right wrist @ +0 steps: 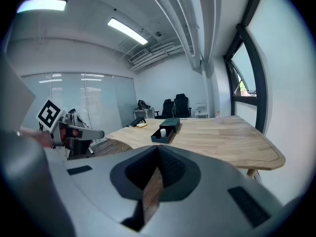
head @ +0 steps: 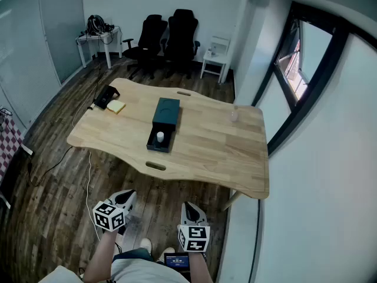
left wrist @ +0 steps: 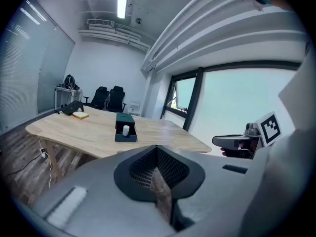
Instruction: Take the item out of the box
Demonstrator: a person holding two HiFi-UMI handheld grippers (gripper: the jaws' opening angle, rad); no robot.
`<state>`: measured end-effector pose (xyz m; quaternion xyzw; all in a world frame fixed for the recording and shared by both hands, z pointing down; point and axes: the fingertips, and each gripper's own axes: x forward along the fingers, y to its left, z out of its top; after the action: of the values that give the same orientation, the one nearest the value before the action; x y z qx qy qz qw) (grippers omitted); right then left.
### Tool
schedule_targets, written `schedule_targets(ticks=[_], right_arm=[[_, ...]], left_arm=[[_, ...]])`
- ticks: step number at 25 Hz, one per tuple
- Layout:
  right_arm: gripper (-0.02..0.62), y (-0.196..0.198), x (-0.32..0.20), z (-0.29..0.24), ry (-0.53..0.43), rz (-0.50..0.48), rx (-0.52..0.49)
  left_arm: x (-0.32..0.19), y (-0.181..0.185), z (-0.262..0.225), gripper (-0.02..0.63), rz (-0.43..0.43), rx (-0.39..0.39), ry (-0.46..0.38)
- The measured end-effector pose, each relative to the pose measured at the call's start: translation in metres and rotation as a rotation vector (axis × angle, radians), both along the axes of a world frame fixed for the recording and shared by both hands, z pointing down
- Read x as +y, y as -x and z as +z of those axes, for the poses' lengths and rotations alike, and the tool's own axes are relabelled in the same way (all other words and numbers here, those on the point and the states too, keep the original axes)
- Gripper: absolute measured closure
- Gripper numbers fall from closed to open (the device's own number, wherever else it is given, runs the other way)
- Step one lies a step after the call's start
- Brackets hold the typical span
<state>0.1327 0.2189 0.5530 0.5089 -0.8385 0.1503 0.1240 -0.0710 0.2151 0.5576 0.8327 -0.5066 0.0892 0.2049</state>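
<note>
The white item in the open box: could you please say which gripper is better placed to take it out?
Right, narrowly: the right gripper faces the white item in the box almost straight; the left gripper sees it off-centre. Both shut.

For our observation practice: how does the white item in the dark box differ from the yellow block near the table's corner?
The white item stands upright inside the open tray of the dark box; the yellow block lies flat on the table. The white item looks rounded; the yellow block is flat and squarish. Both are small.
</note>
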Motion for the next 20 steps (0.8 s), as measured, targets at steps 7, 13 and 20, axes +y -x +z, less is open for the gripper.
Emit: schedule_targets(ticks=[7, 13, 20], right_arm=[[0.591, -0.024, -0.005, -0.001, -0.003, 0.027, -0.022], [0.591, -0.025, -0.01, 0.0, 0.006, 0.034, -0.056], [0.591, -0.018, -0.05, 0.008, 0.011, 0.015, -0.042]], left_arm=[[-0.009, -0.012, -0.004, 0.604, -0.003, 0.012, -0.013], [-0.024, -0.016, -0.008, 0.604, 0.018, -0.085, -0.039], [-0.062, -0.006, -0.003, 0.604, 0.008, -0.078, -0.046]])
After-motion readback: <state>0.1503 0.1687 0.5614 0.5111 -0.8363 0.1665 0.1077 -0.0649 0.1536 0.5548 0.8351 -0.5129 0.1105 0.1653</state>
